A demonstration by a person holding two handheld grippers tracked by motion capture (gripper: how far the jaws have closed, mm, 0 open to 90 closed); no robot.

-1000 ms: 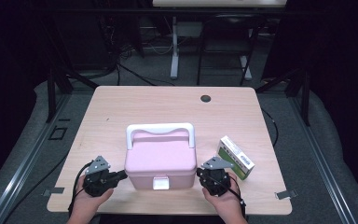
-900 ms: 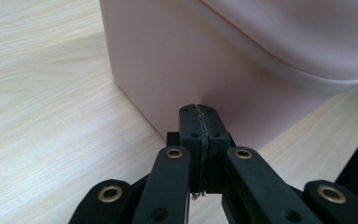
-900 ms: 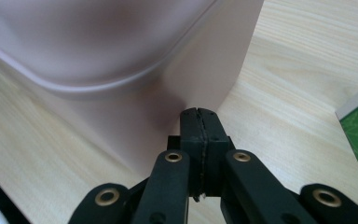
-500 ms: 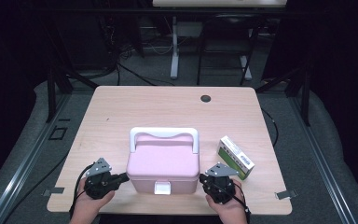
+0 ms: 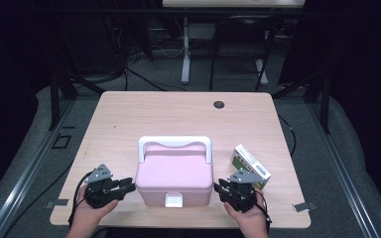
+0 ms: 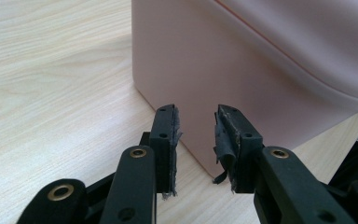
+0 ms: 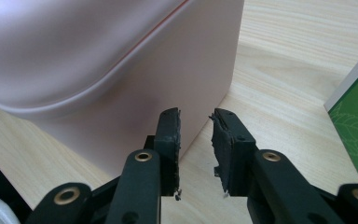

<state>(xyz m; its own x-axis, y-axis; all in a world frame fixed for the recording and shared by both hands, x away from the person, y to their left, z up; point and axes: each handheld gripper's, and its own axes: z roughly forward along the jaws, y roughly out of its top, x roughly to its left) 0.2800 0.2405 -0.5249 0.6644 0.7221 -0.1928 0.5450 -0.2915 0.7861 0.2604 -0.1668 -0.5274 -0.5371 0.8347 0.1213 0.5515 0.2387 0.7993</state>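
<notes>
Closed pink box (image 5: 174, 173), white handle, upright near table's front edge

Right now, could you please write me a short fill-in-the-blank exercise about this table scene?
1. The pink box has a ____ handle lying across its lid.
2. The left gripper and right gripper flank the box with jaws ____.
3. The green-and-white carton lies beside the ____ gripper.

Missing words: white; open; right

Left gripper (image 5: 127, 185) and right gripper (image 5: 219, 187) held low, facing inward, jaws just opened, nothing between
</notes>
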